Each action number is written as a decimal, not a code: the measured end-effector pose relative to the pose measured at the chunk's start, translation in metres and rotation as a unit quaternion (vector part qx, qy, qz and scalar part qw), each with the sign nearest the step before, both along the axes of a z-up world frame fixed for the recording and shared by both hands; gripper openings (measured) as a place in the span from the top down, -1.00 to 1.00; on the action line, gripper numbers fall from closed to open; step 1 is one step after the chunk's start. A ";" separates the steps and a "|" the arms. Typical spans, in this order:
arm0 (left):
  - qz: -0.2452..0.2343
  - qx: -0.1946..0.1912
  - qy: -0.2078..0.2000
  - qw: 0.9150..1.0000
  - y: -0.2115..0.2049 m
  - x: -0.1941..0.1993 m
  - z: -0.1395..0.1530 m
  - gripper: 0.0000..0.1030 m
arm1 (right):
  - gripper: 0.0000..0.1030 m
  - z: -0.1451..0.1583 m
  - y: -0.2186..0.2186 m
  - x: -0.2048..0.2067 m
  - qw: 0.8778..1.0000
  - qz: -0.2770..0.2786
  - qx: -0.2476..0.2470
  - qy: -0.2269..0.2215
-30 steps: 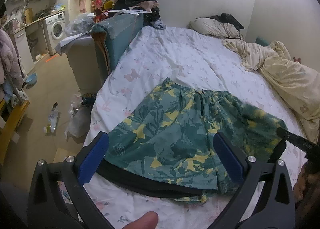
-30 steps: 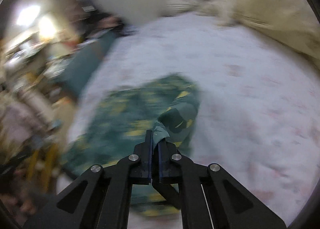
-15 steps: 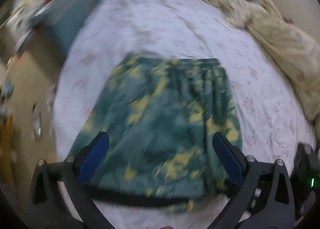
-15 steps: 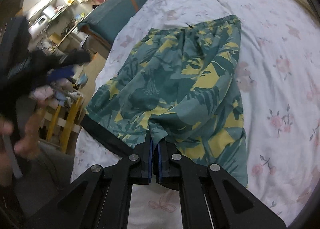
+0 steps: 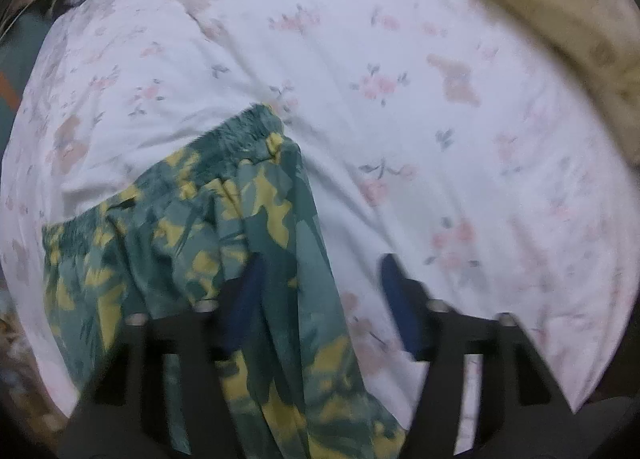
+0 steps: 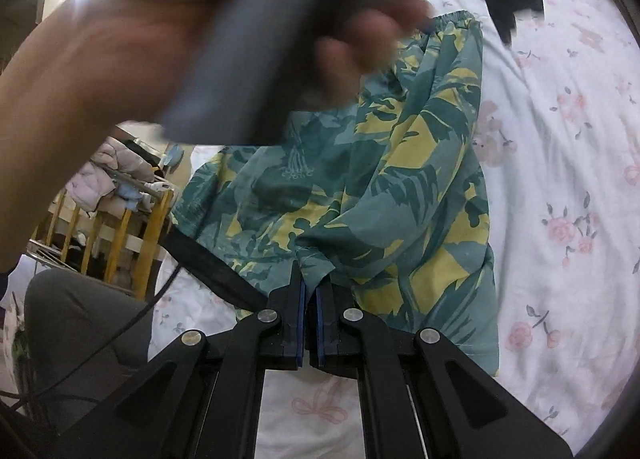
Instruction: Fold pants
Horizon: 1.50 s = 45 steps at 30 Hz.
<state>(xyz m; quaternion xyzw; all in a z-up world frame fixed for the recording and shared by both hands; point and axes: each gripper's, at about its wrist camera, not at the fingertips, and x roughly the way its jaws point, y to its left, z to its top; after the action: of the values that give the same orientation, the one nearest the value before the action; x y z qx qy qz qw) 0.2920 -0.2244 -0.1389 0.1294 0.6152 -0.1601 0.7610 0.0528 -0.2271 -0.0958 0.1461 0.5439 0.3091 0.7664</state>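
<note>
Green and yellow leaf-print shorts [image 6: 384, 163] lie on a white floral bed sheet [image 6: 560, 179], folded over lengthwise. My right gripper [image 6: 310, 291] is shut on a bunch of the shorts' fabric near the hem. In the left wrist view the shorts [image 5: 192, 227] show their elastic waistband at upper left. My left gripper [image 5: 320, 299] is open above the shorts' right edge, its left blue finger [image 5: 244, 299] over the fabric and the right one over the sheet. The hand holding the left gripper [image 6: 180, 39] fills the upper left of the right wrist view.
A cream duvet [image 5: 540, 7] is bunched at the far right of the bed. A black strip of cloth [image 6: 212, 271] lies under the shorts' hem. A yellow wooden rack [image 6: 116, 235] with clothes stands beside the bed, left.
My left gripper has swung right and forward, from over the hem to the shorts' waistband side, and has narrowed. My right gripper stays shut on the fabric; the left hand now crosses its view.
</note>
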 end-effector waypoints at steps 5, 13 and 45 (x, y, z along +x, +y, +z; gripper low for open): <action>0.017 -0.012 0.022 1.000 0.014 0.002 -0.014 0.98 | 0.93 0.003 0.002 0.001 1.000 0.004 0.004 -0.002; 0.076 -0.093 -0.015 0.993 0.095 0.001 0.048 1.00 | 0.93 0.026 0.015 -0.003 0.998 0.027 0.049 -0.024; 0.215 -0.052 -0.073 0.972 0.356 -0.005 0.033 -0.02 | 0.93 0.027 0.237 0.033 0.989 0.147 0.014 -0.008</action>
<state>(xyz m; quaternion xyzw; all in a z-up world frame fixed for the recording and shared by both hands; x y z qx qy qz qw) 0.2871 0.1319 -0.1062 -0.0345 0.5625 -0.0144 0.8259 0.0859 0.0100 -0.0688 0.0732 0.5491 0.4274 0.7145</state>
